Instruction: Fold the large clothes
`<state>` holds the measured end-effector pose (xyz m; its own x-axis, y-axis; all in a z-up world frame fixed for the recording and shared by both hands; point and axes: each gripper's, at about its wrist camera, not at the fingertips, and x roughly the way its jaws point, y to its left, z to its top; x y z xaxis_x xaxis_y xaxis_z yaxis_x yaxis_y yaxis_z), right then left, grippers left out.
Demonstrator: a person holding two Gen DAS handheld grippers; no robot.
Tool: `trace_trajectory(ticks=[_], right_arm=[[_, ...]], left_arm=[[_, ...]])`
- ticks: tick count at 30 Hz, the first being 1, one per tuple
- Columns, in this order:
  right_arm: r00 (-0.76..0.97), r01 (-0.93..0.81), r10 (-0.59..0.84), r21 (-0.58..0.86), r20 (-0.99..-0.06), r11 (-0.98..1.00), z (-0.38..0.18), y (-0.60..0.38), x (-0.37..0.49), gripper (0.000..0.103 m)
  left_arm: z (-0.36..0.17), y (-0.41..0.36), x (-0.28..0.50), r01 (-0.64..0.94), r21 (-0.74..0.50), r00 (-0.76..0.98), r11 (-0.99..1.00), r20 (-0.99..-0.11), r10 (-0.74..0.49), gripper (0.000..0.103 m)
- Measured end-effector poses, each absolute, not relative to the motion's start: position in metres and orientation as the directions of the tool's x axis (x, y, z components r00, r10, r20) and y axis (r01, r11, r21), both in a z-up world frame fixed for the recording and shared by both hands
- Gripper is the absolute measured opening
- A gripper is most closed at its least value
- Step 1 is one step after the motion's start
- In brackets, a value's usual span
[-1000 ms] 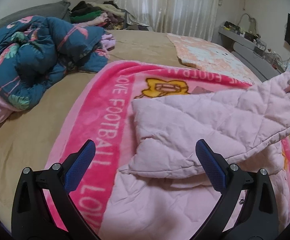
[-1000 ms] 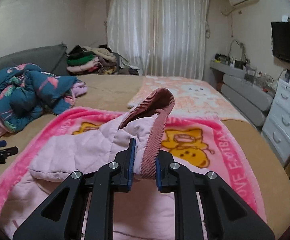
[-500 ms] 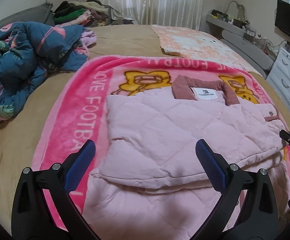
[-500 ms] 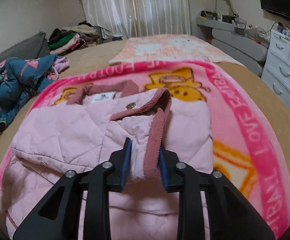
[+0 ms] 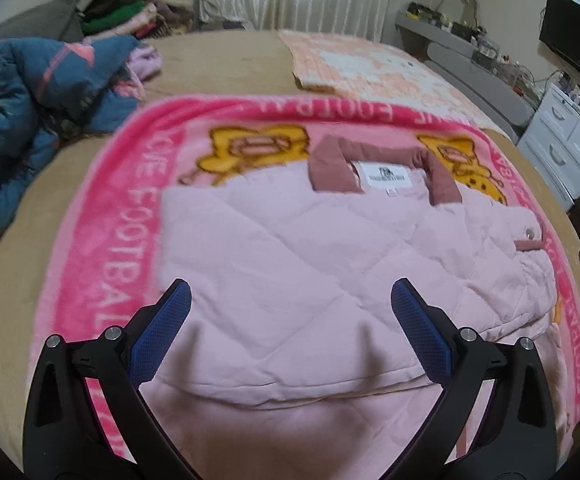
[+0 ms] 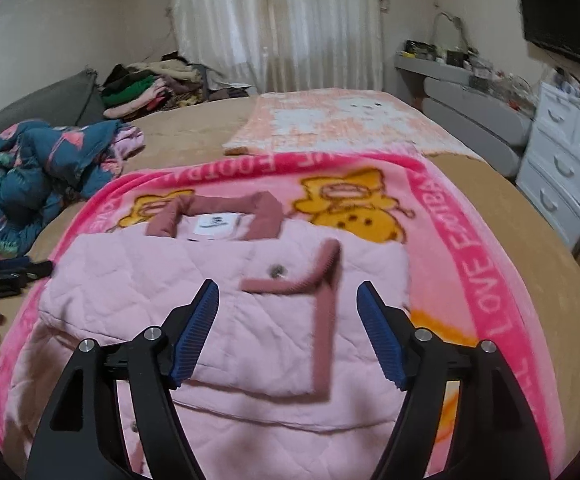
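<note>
A: How far along does the fold look?

B: Partway, by the look of it. The pink quilted jacket (image 5: pixel 329 264) lies flat on the pink football blanket (image 5: pixel 130 248), just ahead of both sets of fingers. A sleeve with its corduroy cuff (image 6: pixel 321 280) is laid across the chest, between the right gripper's (image 6: pixel 288 334) fingers and just beyond them. The collar (image 6: pixel 218 216) sits at the far edge, label up.

A: And the grippers?

B: Both stand wide and grip nothing. The left gripper (image 5: pixel 291 328) hovers over the jacket's near half; the right one hangs over the folded sleeve.

A: What is left?

B: Probably bringing the lower body up toward the collar. A looser layer of the jacket spreads out nearer than the fingertips, below the folded part, so the bundle is not yet compact.

A: The surface?

B: A bed (image 5: pixel 218 64) with a tan cover. Left of the fingers is a rumpled blue floral duvet (image 5: pixel 38 92); far ahead, a peach blanket (image 6: pixel 341 120), a clothes pile (image 6: pixel 150 88) and curtains (image 6: pixel 278 24). White drawers (image 6: pixel 565 164) stand to the right.
</note>
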<state>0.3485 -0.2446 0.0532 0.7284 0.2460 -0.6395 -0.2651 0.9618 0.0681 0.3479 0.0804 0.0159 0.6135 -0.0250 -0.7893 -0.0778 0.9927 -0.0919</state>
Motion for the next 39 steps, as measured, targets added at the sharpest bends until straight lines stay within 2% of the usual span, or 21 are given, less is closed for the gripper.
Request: trace_trajectory(ticks=[4,7,13,17,18,20,25,39], right_arm=[[0.733,-0.338,0.263,0.0,-0.627,0.941,0.061,-0.21,0.346,0.072],[0.72,-0.382,0.286,-0.017,-0.633,0.924,0.062,-0.189,0.348,0.072],[0.671,-0.439,0.309,-0.026,-0.674,0.898,0.055,-0.156,0.361,0.072],[0.555,-0.413,0.235,-0.019,-0.798,0.91,0.017,-0.144,0.39,0.072],[0.487,-0.383,0.181,-0.023,-0.854,0.923,-0.005,-0.144,0.401,0.072],[0.411,-0.352,0.17,0.016,-0.895,0.936,-0.036,-0.147,0.411,0.074],[0.46,-0.32,0.175,0.022,-0.87,0.947,-0.061,-0.145,0.409,0.077],[0.507,-0.293,0.201,0.051,-0.838,0.955,-0.046,-0.157,0.391,0.079]], left_arm=[[-0.014,0.07,0.352,-0.044,-0.116,0.547,0.992,-0.834,-0.073,0.081],[-0.04,0.063,0.351,-0.024,-0.072,0.5,0.997,-0.864,-0.05,0.081],[-0.057,0.069,0.35,-0.019,-0.098,0.485,0.995,-0.871,-0.077,0.082],[-0.06,0.071,0.348,-0.023,-0.113,0.49,0.993,-0.867,-0.088,0.083],[-0.06,0.071,0.348,-0.022,-0.114,0.491,0.993,-0.866,-0.088,0.083],[-0.06,0.071,0.348,-0.02,-0.116,0.494,0.993,-0.865,-0.091,0.083],[-0.063,0.071,0.35,-0.015,-0.112,0.494,0.994,-0.865,-0.09,0.083],[-0.056,0.074,0.345,-0.025,-0.125,0.511,0.992,-0.854,-0.095,0.084]])
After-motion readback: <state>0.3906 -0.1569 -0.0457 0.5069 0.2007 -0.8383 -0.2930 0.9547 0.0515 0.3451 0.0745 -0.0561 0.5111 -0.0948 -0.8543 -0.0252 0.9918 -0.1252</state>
